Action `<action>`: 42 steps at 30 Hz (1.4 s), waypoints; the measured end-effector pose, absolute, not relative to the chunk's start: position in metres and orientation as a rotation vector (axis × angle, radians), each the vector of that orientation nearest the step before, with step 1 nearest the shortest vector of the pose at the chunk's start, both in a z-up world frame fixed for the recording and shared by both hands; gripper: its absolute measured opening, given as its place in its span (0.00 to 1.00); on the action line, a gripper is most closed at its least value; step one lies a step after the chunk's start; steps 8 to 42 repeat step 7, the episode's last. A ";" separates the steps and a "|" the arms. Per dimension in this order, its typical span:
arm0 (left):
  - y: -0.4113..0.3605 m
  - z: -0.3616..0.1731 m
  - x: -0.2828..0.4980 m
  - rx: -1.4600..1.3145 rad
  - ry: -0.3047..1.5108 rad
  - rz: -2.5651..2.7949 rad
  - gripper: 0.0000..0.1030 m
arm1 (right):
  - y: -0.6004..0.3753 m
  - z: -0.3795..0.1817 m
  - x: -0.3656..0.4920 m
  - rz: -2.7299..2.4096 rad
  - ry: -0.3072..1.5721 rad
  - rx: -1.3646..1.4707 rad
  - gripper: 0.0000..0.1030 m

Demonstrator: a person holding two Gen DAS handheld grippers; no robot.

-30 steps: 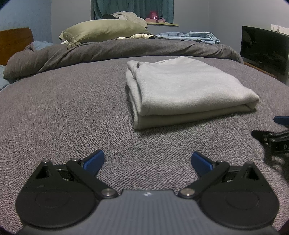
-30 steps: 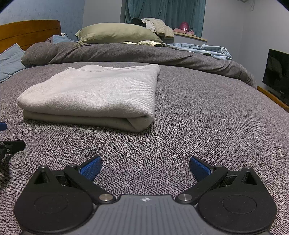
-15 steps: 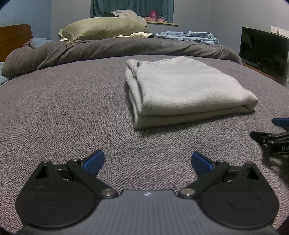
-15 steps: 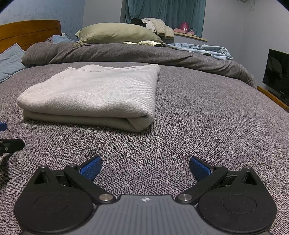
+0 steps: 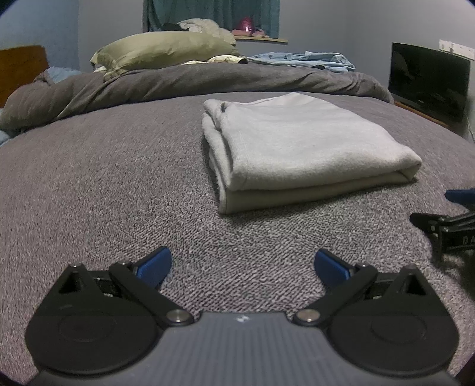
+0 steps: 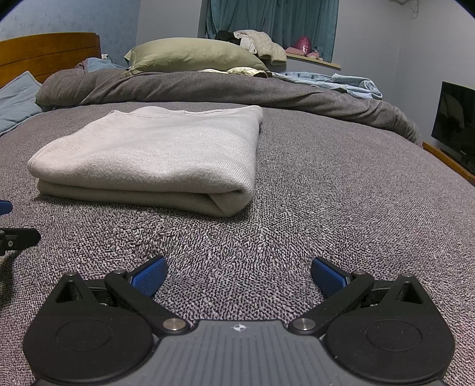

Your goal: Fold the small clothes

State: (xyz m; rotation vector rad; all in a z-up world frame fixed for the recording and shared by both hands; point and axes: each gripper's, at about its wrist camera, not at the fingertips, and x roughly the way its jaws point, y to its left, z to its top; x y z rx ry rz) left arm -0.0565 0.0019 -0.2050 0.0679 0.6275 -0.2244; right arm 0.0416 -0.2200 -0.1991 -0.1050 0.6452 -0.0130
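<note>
Left gripper [image 5: 242,262]: jaws spread wide, empty, low over the bed, near the bottom of the left wrist frame.

Task item: pale grey knit garment, folded into a flat rectangle [image 5: 299,148], lies on the grey textured bedspread [image 5: 104,184], centre-right of the left wrist frame and centre-left of the right wrist frame [image 6: 154,151]. Judged soft, light and limp; stacked layers likely to slide over one another if lifted by one corner. Rounded fold runs along the near edge; loose layered edges show at the left end in the left wrist frame. Best hold, by judgement: pinch all layers at both ends of the near fold, one gripper each.

Right gripper [image 6: 239,276]: jaws likewise wide apart, holding nothing.

Surface: nubby, yielding, some friction. Room, upper frame, left to right: wooden headboard [image 6: 47,56], olive-green pillow [image 6: 193,56] on a rumpled dark grey duvet [image 6: 207,86], teal curtain [image 6: 273,23], crumpled light blue cloth [image 6: 341,80], black screen [image 6: 457,118] at right edge.
</note>
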 end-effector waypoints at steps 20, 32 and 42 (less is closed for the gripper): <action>0.005 -0.206 -0.057 0.073 0.611 -0.249 1.00 | -0.220 -0.199 0.041 -0.013 0.645 -0.105 1.00; 0.005 -0.206 -0.057 0.073 0.611 -0.249 1.00 | -0.220 -0.199 0.041 -0.013 0.645 -0.105 1.00; 0.005 -0.206 -0.057 0.073 0.611 -0.249 1.00 | -0.220 -0.199 0.041 -0.013 0.645 -0.105 1.00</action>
